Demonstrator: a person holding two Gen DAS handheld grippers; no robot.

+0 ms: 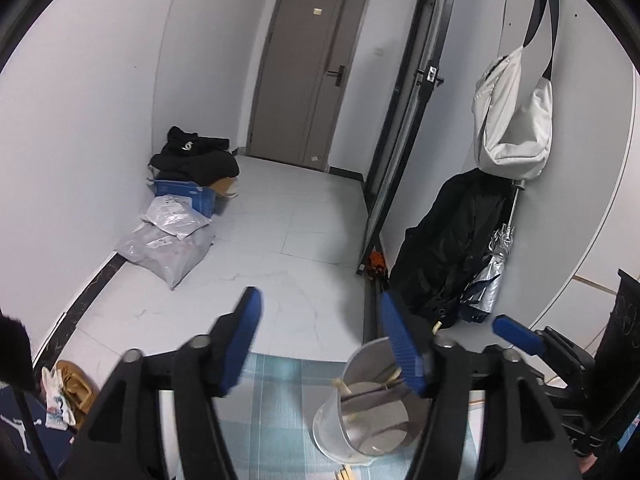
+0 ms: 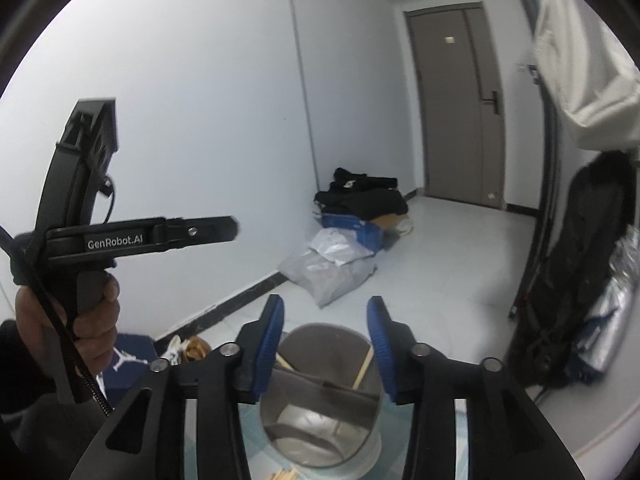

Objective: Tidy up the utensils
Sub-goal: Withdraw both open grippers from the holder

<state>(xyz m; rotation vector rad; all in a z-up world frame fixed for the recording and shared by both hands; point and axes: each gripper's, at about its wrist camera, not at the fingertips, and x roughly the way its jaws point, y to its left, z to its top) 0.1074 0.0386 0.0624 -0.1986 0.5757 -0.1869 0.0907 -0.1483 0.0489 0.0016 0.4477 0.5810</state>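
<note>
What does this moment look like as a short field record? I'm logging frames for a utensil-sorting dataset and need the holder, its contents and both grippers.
holder: round metal utensil holder, upright on a blue checked cloth
divider: a bar crosses the inside
contents: wooden chopsticks leaning inside
loose items: more wooden sticks on the cloth at the near edge
left gripper: open, empty, beside the holder
right gripper: open, empty, above the holder
background: grey door
</note>
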